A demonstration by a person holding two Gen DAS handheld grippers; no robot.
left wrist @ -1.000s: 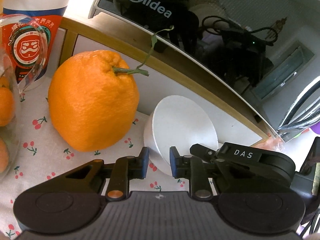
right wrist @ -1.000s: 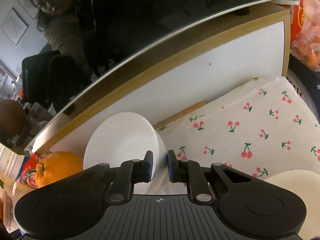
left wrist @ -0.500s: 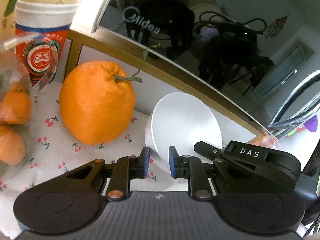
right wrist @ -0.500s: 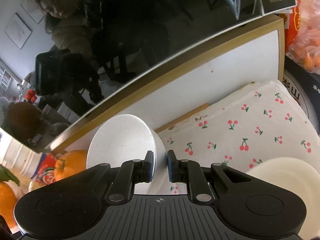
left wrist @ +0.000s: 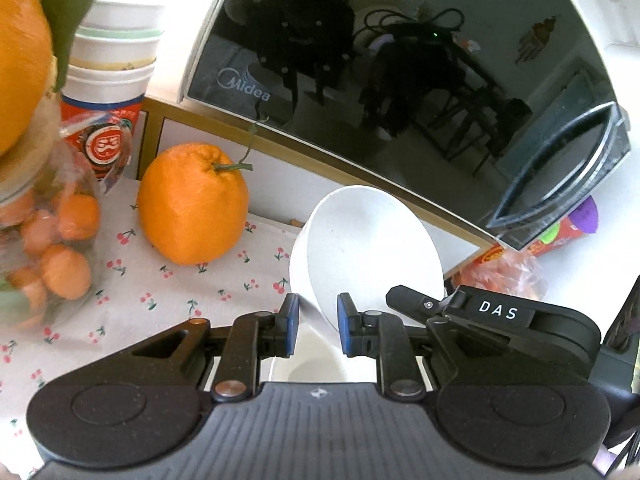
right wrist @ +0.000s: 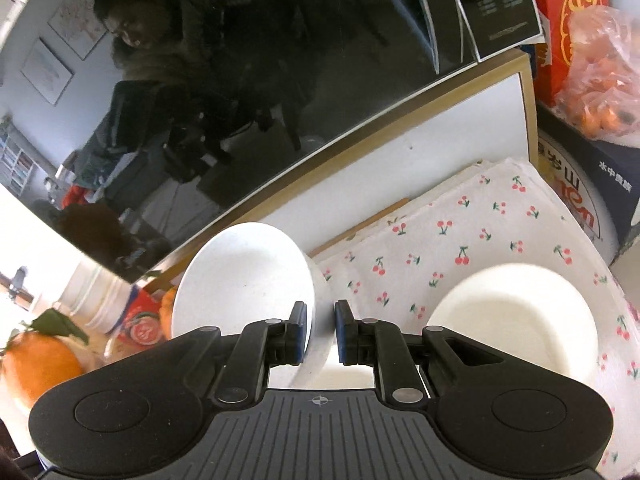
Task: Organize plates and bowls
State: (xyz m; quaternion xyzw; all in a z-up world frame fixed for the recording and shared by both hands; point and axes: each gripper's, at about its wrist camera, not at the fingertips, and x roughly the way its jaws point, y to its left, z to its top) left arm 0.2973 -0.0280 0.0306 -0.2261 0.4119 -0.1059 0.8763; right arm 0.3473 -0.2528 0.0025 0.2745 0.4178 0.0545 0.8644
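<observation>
Leftmost on the cherry-print cloth [left wrist: 192, 300] sits a bag of small oranges [left wrist: 48, 248], then a large orange [left wrist: 192, 204]. Beside it the white bowl [left wrist: 372, 248] is tipped on edge, clear of the tabletop. Its rim is pinched on one side by the left claw [left wrist: 314, 330] and on the other by the right claw [right wrist: 320, 332], both nearly closed. Farther right, a white plate [right wrist: 516, 316] lies flat on the cloth.

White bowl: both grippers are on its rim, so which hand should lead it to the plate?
Right, probably. The white plate lies on the cherry cloth beside the right gripper; the left gripper grips the white bowl on the orange side.
</observation>
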